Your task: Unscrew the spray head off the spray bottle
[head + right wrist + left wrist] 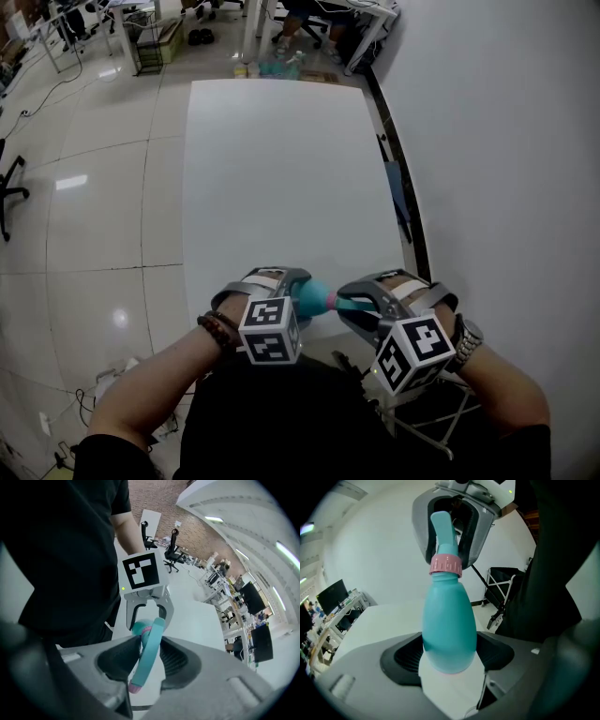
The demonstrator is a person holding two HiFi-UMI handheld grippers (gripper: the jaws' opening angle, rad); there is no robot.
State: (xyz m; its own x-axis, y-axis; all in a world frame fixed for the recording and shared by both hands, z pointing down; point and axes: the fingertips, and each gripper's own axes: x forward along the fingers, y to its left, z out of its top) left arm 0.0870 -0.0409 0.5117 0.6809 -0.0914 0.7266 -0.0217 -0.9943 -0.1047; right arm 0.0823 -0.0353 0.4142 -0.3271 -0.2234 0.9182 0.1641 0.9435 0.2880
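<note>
A teal spray bottle [312, 297] hangs level between my two grippers, just above the near edge of the white table [281, 169]. My left gripper [298, 298] is shut on the bottle's body [449, 620], which fills the gap between its pads. A pink collar [445, 565] joins the body to the teal spray head [443, 527]. My right gripper [361, 305] faces the left one and is shut on that spray head [150, 648], whose pink-tipped end [136, 686] sticks out toward the camera. Past it are the bottle body [139, 627] and the left gripper [147, 616].
A white wall runs along the table's right side. A metal folding frame [436, 422] stands on the floor by my right arm. An office chair [9, 192] sits far left, with desks and boxes beyond the table's far end.
</note>
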